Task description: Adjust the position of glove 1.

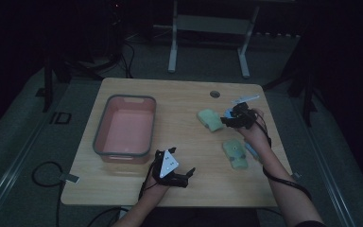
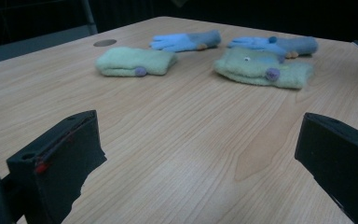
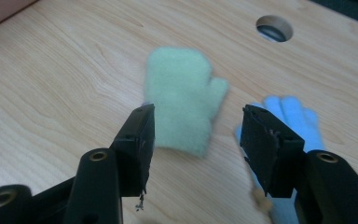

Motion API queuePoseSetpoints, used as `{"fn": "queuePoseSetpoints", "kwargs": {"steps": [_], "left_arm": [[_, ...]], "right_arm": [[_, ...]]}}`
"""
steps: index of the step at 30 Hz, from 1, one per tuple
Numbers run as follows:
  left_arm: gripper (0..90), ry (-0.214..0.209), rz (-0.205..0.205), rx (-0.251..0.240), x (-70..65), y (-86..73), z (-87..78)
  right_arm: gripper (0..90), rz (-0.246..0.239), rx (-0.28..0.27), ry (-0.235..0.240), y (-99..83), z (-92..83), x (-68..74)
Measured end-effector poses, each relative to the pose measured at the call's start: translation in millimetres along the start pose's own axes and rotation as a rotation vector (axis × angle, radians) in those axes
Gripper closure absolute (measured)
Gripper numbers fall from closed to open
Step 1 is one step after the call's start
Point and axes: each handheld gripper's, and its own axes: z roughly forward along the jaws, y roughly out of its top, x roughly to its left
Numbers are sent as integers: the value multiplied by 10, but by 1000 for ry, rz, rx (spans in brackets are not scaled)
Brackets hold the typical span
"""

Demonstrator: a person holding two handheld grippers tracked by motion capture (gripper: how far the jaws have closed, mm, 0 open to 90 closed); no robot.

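Right tool (image 3: 196,135) jaws spread above fuzzy green mitten (image 3: 184,100), smooth wooden table (image 3: 51,84), left tool (image 2: 196,158) spread.

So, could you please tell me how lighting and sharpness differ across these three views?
High view: dim, surroundings nearly black, only the table lit. Left gripper view: brighter, the mittens and gloves fairly sharp. Right gripper view: the green mitten and blue glove smeared soft, its jaws sharper.

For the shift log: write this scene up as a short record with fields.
surface: wooden table
bin: pink bin, left side of the table
green mittens: two, one ahead of the right gripper, one nearer the person
blue gloves: two, one and another
right gripper: jaws apart above the mitten, gripping nothing
left gripper: open, low over bare wood
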Motion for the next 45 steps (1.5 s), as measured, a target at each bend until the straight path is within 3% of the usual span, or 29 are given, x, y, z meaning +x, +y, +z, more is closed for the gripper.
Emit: {"fn": "queuePoseSetpoints", "kwargs": {"steps": [11, 14, 16, 24, 29, 39, 45], "left_arm": [[5, 0, 1, -1, 0, -1, -2], [5, -1, 0, -2, 1, -1, -2], [5, -4, -4, -2, 1, -1, -2], [5, -5, -5, -3, 3, -2, -3], [5, -4, -5, -2, 4, -2, -3], [5, -1, -10, -3, 7, -2, -4], [5, 0, -9, -3, 5, -2, -4]], "right_arm": [[471, -14, 37, 34, 140, 412, 48], [474, -17, 39, 41, 149, 451, 49], [488, -18, 57, 50, 185, 615, 36], [506, -42, 70, 42, 241, 860, 35], [519, -96, 77, 23, 233, 980, 41], [572, -51, 139, 83, 179, 1098, -24], [700, -50, 145, 94, 201, 1118, -25]]}}
